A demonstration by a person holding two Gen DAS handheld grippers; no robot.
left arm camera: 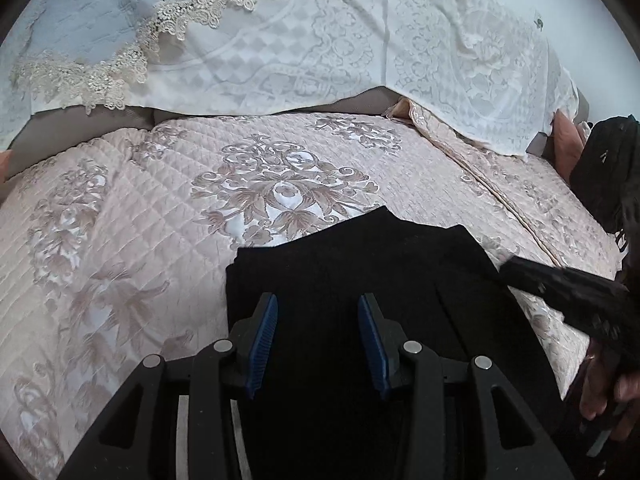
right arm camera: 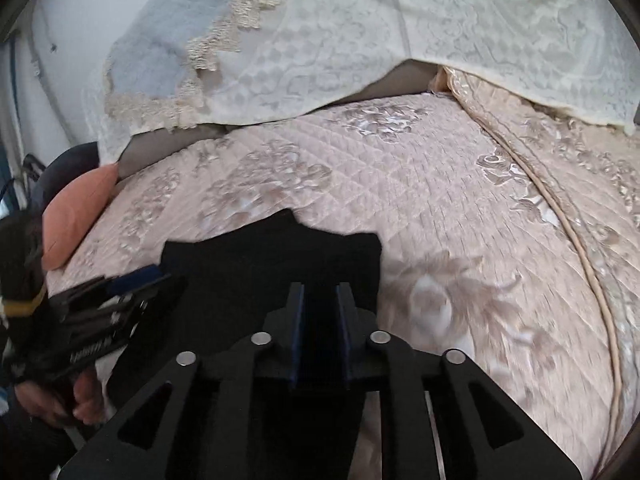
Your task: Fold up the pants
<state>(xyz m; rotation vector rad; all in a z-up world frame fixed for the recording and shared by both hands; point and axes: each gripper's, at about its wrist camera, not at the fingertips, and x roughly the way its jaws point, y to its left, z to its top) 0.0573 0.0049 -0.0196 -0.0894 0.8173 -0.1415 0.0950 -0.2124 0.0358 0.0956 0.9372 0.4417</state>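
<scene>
Black pants [left arm camera: 340, 256] lie in a folded stack on a pink quilted bedspread [left arm camera: 140, 220]. In the left wrist view, my left gripper [left arm camera: 317, 298] hovers over the near part of the stack, its blue pads wide apart with nothing pressed between them. The right wrist view shows the same pants [right arm camera: 260, 264], their far edge stepped in uneven layers. My right gripper [right arm camera: 321, 286] sits over the pants' right side with only a narrow gap between its fingers. No cloth is visibly pinched there. A hand [right arm camera: 80, 400] holds the left tool at the lower left.
A white lace cover [left arm camera: 320, 40] and a grey-blue blanket [left arm camera: 80, 12] drape over the raised back of the bed. A salmon cushion [right arm camera: 76, 216] rests at the left edge. A piped seam [right arm camera: 580, 248] runs down the bedspread on the right.
</scene>
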